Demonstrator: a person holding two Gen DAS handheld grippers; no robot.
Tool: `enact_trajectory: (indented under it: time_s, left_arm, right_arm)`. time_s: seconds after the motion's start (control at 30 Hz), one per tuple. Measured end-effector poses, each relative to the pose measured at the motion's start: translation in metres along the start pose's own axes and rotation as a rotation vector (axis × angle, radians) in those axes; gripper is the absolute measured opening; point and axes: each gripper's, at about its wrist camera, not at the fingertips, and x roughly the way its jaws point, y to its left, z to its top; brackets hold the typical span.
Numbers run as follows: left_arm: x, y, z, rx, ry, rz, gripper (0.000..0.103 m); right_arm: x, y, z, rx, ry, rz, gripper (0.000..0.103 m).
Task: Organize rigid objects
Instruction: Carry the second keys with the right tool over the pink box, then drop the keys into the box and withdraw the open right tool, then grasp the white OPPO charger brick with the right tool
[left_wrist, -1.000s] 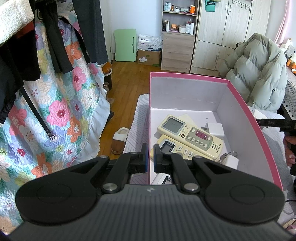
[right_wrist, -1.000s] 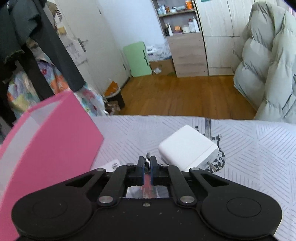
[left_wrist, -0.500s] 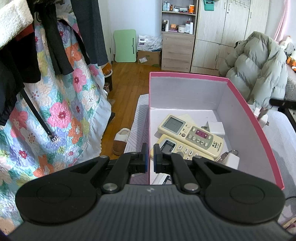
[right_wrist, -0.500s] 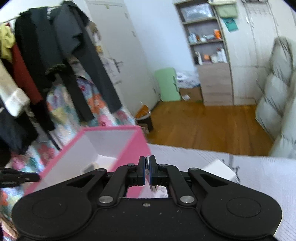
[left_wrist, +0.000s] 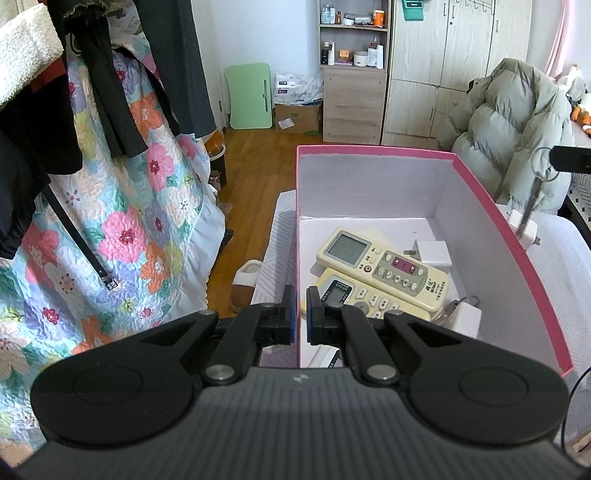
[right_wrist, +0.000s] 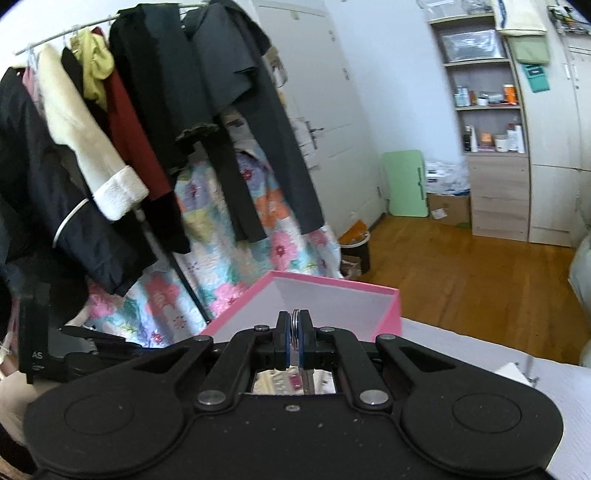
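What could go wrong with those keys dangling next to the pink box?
1. The right gripper pinches only the thin key ring, so the keys might slip out and land on the bed, outside the pink box.
2. The keys hang just outside the box's wall and could snag on its rim while swinging in.
3. If dropped from high up, they might knock the remotes.

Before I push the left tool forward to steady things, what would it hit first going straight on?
Probably the pink box: the left tool, shut, sits at its near-left wall, so that rim likely comes first, then the lower remote control inside. Depth is unclear.
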Motion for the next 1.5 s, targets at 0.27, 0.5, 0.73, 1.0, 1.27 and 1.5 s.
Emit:
enact_trajectory:
  time_s: [0.27, 0.5, 0.73, 1.0, 1.27, 1.5]
  left_arm:
    - [0.0, 0.0, 0.002, 0.036, 0.006, -0.005, 0.004]
    - [-0.001, 0.002, 0.003, 0.044, 0.009, -0.012, 0.004]
    - [-0.001, 0.003, 0.003, 0.047, 0.008, -0.018, 0.004]
    - [-0.001, 0.003, 0.003, 0.052, 0.005, -0.02, 0.004]
    - [-0.001, 0.003, 0.003, 0.054, 0.003, -0.023, 0.004]
    - [-0.002, 0.007, 0.005, 0.028, 0.01, -0.053, 0.004]
  right_arm:
    - [0.042, 0.01, 0.002, -0.003, 0.073, 0.02, 0.006]
    - [0.088, 0.003, -0.005, 0.006, 0.164, -0.013, 0.006]
    - [0.111, 0.016, -0.015, -0.085, 0.222, -0.138, 0.007]
    - [0.082, 0.008, -0.008, -0.041, 0.195, -0.138, 0.022]
    - [0.02, -0.021, -0.008, 0.003, 0.16, -0.235, 0.037]
    - [-0.009, -0.075, -0.027, 0.054, 0.233, -0.41, 0.042]
